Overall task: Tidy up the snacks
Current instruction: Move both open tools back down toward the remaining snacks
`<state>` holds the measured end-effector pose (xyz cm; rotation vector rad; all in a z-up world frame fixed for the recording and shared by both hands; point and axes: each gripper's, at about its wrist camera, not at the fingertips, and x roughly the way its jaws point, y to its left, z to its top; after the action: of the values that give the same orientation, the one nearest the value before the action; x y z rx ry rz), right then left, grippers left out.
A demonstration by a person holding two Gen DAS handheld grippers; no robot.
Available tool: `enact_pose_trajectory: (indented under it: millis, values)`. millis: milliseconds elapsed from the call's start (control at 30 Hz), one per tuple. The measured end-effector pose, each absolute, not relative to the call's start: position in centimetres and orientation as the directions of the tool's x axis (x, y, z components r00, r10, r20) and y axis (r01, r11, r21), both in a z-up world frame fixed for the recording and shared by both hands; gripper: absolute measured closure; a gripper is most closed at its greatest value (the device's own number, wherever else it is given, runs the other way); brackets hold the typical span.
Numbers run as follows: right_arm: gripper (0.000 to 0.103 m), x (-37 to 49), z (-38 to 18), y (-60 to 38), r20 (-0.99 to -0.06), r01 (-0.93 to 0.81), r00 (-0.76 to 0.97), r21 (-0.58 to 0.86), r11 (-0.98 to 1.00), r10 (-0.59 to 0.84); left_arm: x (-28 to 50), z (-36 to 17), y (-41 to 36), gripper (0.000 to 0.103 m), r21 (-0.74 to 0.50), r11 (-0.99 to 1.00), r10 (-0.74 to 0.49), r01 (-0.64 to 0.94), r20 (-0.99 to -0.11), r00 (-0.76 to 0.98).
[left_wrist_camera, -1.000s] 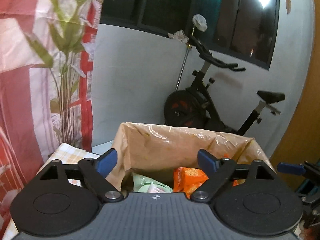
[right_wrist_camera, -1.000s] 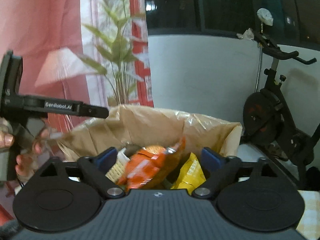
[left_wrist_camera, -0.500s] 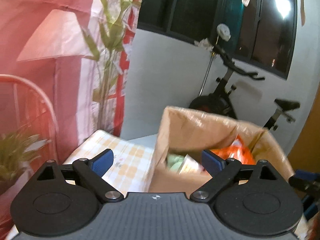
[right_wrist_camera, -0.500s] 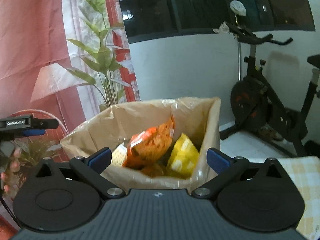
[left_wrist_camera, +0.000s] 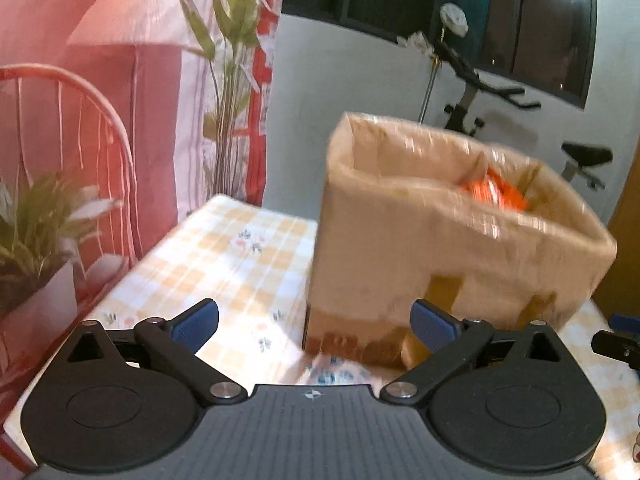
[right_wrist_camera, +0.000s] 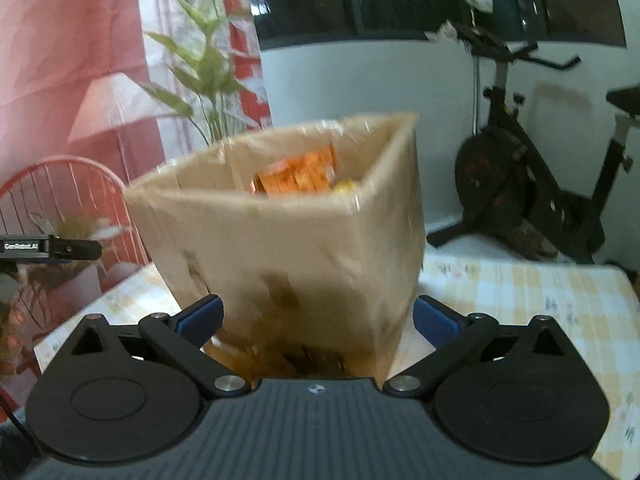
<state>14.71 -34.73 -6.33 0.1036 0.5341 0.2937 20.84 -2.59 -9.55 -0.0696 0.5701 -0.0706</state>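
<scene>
Snacks (right_wrist_camera: 296, 174) in box (right_wrist_camera: 288, 240), exercise bike (right_wrist_camera: 520, 184) behind

We are seeing the cardboard box (left_wrist_camera: 440, 240) smearing with motion blur at mid-frame; its walls are hiding most of the orange snack packets (right_wrist_camera: 296, 172), their print unreadable.

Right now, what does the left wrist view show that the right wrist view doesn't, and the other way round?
Only the left wrist view: the potted plant in a white pot at far left, and floral-print packaging on the tablecloth in front of the box.

Only the right wrist view: a yellow packet inside the box, and the bike's flywheel.

Both: the cardboard box on the checked tablecloth, orange snack packets inside it, the exercise bike, and empty, open jaws.
</scene>
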Motion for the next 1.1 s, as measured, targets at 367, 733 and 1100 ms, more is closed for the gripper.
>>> enact_pose_trajectory:
  millis: [367, 733, 1100]
  values:
    - [0.032, 12.9, -12.8, -33.4, -0.642, -0.295, 0.707, 0.114, 0.949, 0.296, 19.3, -15.8, -5.6, 0.000, -0.150, 0.988, -0.129, 0.036, -0.680, 0.722]
    - [0.042, 11.6, -16.3, -31.6, -0.742, -0.346, 0.604, 0.085, 0.934, 0.291, 17.8, -17.6, -7.7, 0.005, -0.116, 0.984, -0.178, 0.137, -0.722, 0.669]
    - [0.044, 11.8, -16.7, -29.9, -0.779, -0.399, 0.558, 0.051, 0.915, 0.287, 18.2, -18.2, -7.7, 0.019, -0.117, 0.985, -0.169, 0.123, -0.746, 0.644]
